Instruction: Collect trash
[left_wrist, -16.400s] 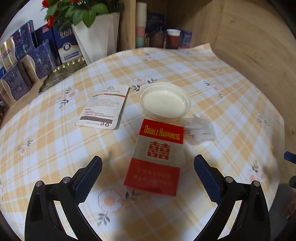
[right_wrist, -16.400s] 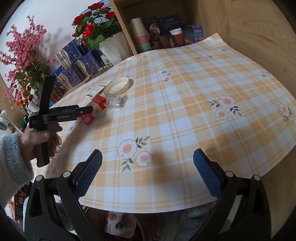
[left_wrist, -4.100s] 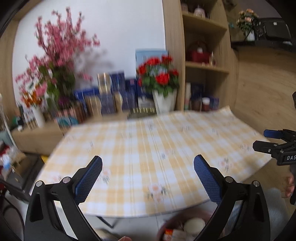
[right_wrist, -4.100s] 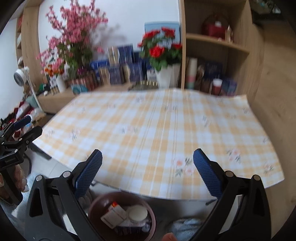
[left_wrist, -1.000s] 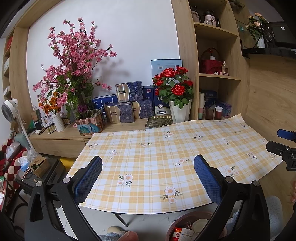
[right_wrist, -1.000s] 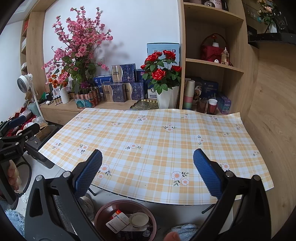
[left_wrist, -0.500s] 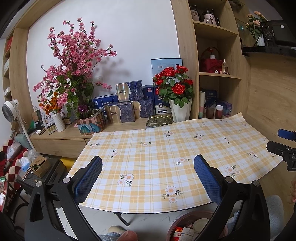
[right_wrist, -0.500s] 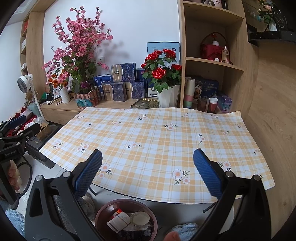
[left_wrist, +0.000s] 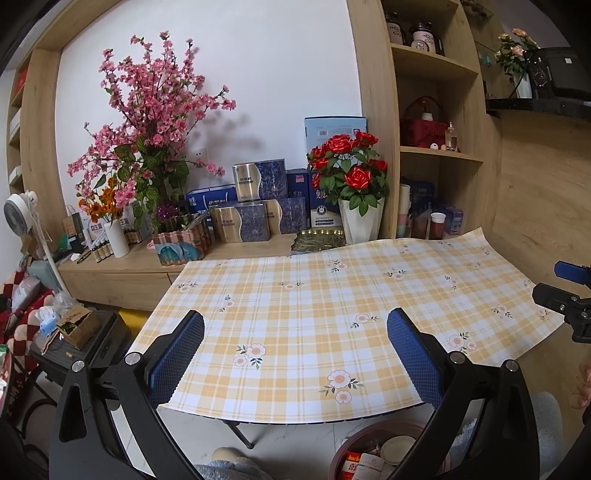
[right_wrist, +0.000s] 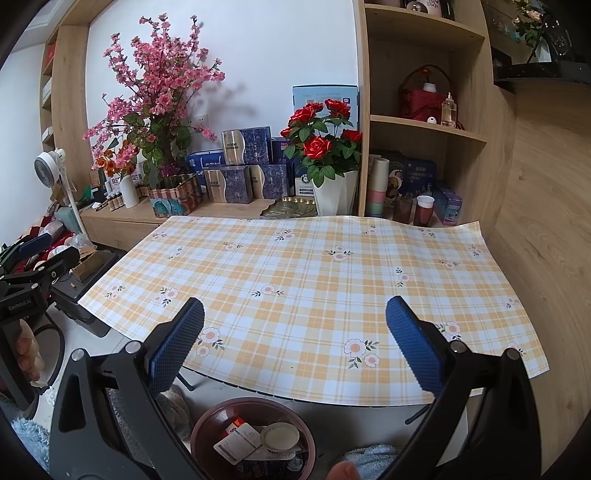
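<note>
A brown round bin (right_wrist: 255, 439) stands on the floor below the table's near edge. It holds a white lid (right_wrist: 279, 435), a white card (right_wrist: 238, 443) and a red packet (right_wrist: 234, 424). The same bin (left_wrist: 373, 456) shows at the bottom of the left wrist view. The table's yellow plaid cloth (right_wrist: 314, 280) carries nothing. My left gripper (left_wrist: 295, 350) is open and holds nothing, back from the table. My right gripper (right_wrist: 295, 347) is open too, above the bin. Each gripper shows in the other's view: the left gripper (right_wrist: 33, 258), the right gripper (left_wrist: 569, 291).
Behind the table stand a white vase of red roses (right_wrist: 332, 162), blue boxes (right_wrist: 243, 177), a pink blossom plant (right_wrist: 155, 99) and wooden shelves (right_wrist: 421, 122). A fan (right_wrist: 50, 166) and clutter fill the floor at left. A wooden wall (right_wrist: 546, 221) borders the right.
Since 16 s ago the red packet, lidded cup and card have left the table and lie in the bin. Both grippers pulled back. Over the last second almost nothing moved.
</note>
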